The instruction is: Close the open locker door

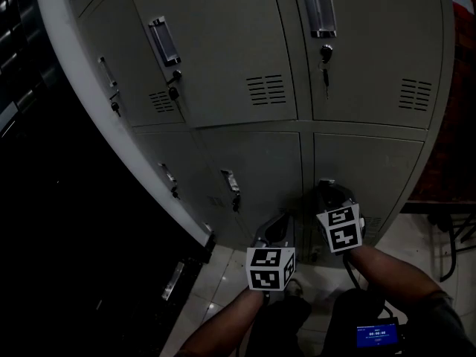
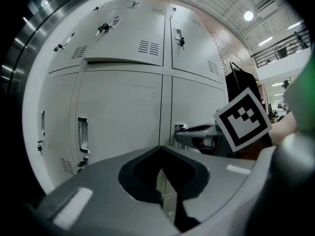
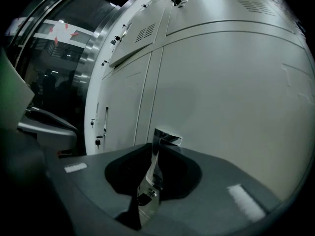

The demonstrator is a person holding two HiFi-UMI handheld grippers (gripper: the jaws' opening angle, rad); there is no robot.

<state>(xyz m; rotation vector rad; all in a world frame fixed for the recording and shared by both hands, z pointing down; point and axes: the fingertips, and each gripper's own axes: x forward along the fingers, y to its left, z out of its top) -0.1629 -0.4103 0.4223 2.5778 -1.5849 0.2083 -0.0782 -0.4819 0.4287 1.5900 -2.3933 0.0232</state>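
Grey steel lockers [image 1: 223, 50] are filling the whole wall in front of the person, two rows showing, with pale floor tiles [image 1: 216, 281] below. The locker door [image 1: 372, 177] being worked on looks to be the lower right one. From here it is lying almost flush with its frame, though I am not managing to tell whether it is fully latched. What is worrying me is the grip. The right hand-held gripper [image 3: 157, 154] is closing on the thin chrome handle [image 3: 166, 139] of that door, with the strip running down between the jaws. A polished strip like that could be sliding out of the pads if the push is coming at an angle. A shove that is too light might be leaving the door sprung a little proud. One that is too sharp could be making it bounce back off the frame. The left hand-held gripper [image 2: 160, 154] is hovering just beside the right one, pointing at the seam between the two lower doors. If it is drifting toward the door edge it could be getting in the way of the closing. Its jaws are sitting together at the tips, with only a sliver of locker showing behind them. It is carrying nothing and touching nothing that I can make out.
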